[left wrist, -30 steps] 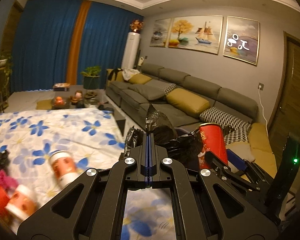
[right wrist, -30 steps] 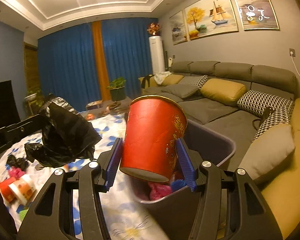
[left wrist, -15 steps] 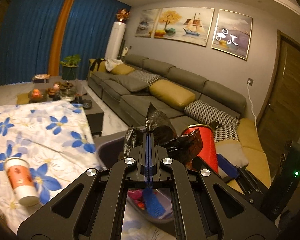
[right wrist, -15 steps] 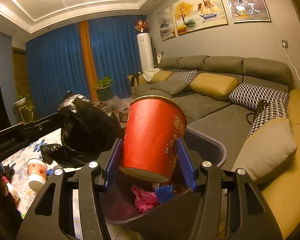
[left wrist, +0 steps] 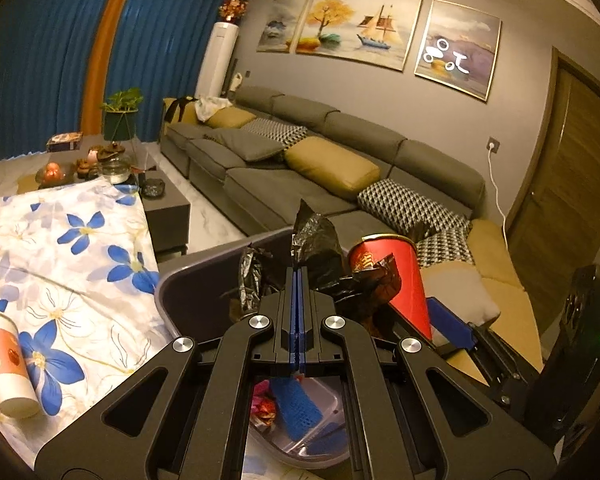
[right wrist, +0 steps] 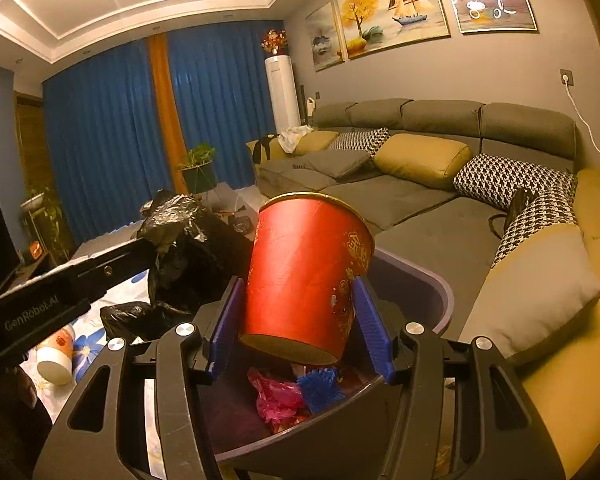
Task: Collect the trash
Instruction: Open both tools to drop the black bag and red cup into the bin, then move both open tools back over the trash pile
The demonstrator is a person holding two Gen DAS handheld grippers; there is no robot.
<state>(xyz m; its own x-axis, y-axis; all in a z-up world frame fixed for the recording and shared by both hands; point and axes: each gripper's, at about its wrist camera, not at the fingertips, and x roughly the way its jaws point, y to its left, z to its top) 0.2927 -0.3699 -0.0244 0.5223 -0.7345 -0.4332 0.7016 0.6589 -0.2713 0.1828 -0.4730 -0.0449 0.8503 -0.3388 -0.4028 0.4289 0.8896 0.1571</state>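
My left gripper [left wrist: 299, 280] is shut on a crumpled black plastic bag [left wrist: 316, 240] and holds it over the grey trash bin [left wrist: 204, 276]. My right gripper [right wrist: 300, 320] is shut on a red paper cup [right wrist: 304, 276], held upright over the same bin [right wrist: 424, 284]. The bag [right wrist: 188, 248] and the left gripper's body [right wrist: 60, 284] show at the left of the right wrist view. The cup [left wrist: 396, 276] shows right of the bag in the left wrist view. Pink and blue trash [right wrist: 292, 392] lies inside the bin.
A floral cloth [left wrist: 60, 264] covers the table at left, with a white and orange cup [left wrist: 4, 364] lying on it, also seen in the right wrist view [right wrist: 56, 356]. A grey sofa [left wrist: 332, 160] with cushions runs behind the bin. A dark coffee table [left wrist: 156, 196] stands beyond.
Both grippers have moved from above the floral table to above the trash bin, still holding the black bag and the red cup. The bin's contents have come into view beneath them.
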